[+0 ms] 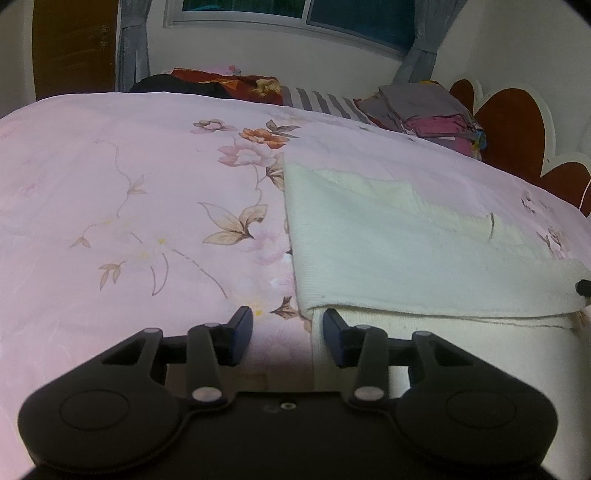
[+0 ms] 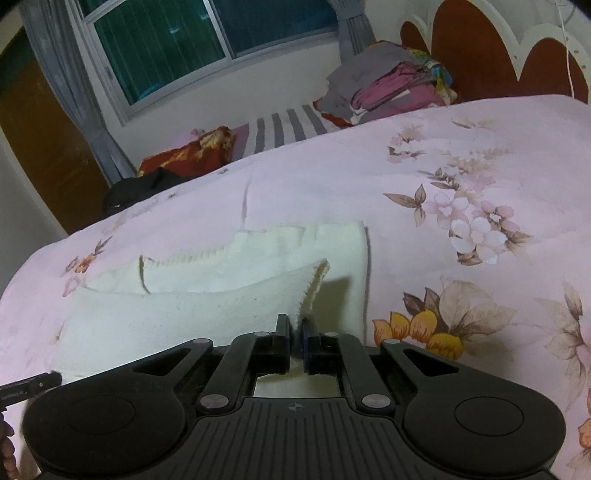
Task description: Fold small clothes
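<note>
A small cream knit garment lies on the pink floral bedspread, partly folded over itself. My left gripper is open and empty, low over the bed at the garment's near left corner. In the right wrist view my right gripper is shut on the ribbed edge of the garment and holds that corner lifted a little off the bedspread. The tip of the left gripper shows at the left edge.
A pile of grey and magenta clothes sits at the far side by the red headboard. Red and black clothes and a striped sheet lie along the far edge, below a window.
</note>
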{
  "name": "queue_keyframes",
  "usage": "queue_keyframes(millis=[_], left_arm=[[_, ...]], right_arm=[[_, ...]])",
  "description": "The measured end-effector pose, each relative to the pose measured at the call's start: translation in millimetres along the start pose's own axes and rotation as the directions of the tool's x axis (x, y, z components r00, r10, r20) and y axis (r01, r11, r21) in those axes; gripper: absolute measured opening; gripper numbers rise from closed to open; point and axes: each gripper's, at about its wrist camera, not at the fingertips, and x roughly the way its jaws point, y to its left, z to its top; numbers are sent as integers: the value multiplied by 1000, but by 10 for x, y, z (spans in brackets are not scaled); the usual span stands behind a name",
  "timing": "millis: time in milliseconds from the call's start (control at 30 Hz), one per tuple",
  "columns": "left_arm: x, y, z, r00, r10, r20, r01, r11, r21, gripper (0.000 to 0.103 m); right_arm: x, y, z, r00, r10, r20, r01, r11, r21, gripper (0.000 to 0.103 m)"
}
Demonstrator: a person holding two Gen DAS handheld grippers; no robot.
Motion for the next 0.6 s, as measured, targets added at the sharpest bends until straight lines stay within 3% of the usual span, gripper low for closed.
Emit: queue_keyframes(millis=[433,533,567,600], left_arm=[[13,17,14,1000,-11,-10,11,1000,11,41],[-3,33,48,999,-22,-29,22,1000,13,41],[-53,61,65,999,-33,-27,33,999,-6,42],[-150,100,73,998,-55,7,55,998,-28,44]], right_arm=[[202,-83,-188,996,-52,-74,53,998,16,5],[176,-97,-184,997,-62,-52,63,997,33,6],[140,-111,-167,997,-68,-43,70,996,48,12],[93,-121,-143,996,-87,-32,88,994,60,30]])
